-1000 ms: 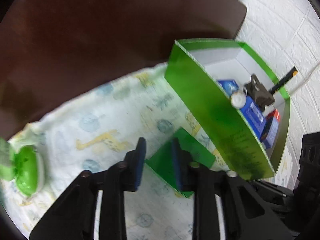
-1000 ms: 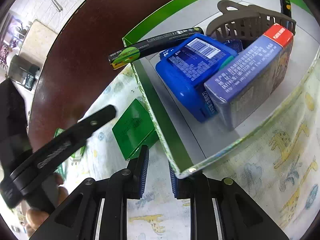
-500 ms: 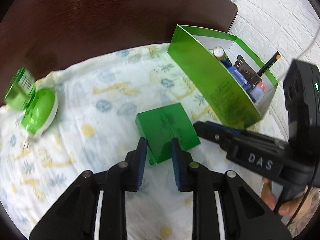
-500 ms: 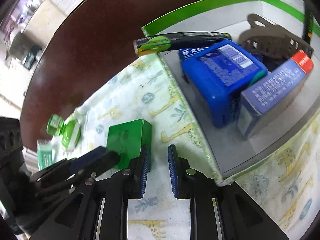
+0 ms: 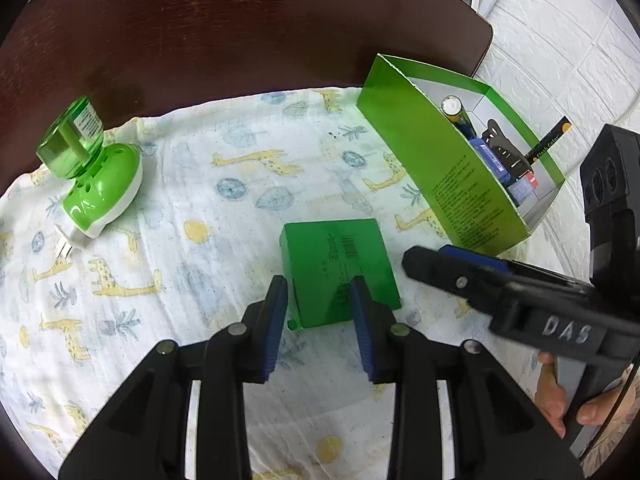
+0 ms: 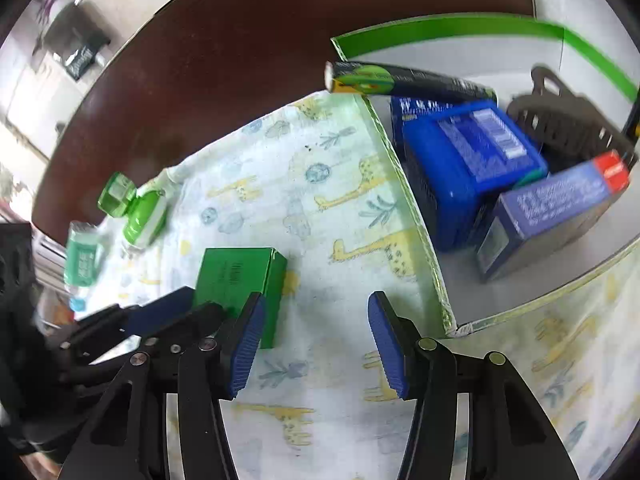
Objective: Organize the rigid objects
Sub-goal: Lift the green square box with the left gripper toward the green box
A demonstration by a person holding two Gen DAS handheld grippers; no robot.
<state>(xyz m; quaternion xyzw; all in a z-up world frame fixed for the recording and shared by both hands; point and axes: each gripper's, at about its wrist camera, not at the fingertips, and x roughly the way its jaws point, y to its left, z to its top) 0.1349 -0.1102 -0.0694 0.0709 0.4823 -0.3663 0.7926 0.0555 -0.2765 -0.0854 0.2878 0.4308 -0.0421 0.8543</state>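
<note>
Dark brown wooden table [image 5: 240, 32], spread with a pale muslin cloth [image 5: 240, 184] printed with giraffes.

Green cardboard tray [image 5: 432, 176], open-topped, at the cloth's far right; already holds a blue plastic case [image 6: 468, 168], a blue-and-red carton [image 6: 560, 204], a dark tube [image 6: 408, 80] and a brown hair clip [image 6: 568, 128].

Green vaporiser plug with bottle [image 5: 92, 176], far left, well apart from the tray.

Small green box [image 5: 340, 272], flat on the cloth near the tray: likely the next item.

Left gripper [image 5: 320, 320]: jaws opening, over the box's near edge, not yet pressing.

Right gripper [image 6: 316, 344]: jaws opening, only cloth between them.

Handling note: widen fully, straddle the box's sides squarely, close firmly, lift clear of the tray wall.
</note>
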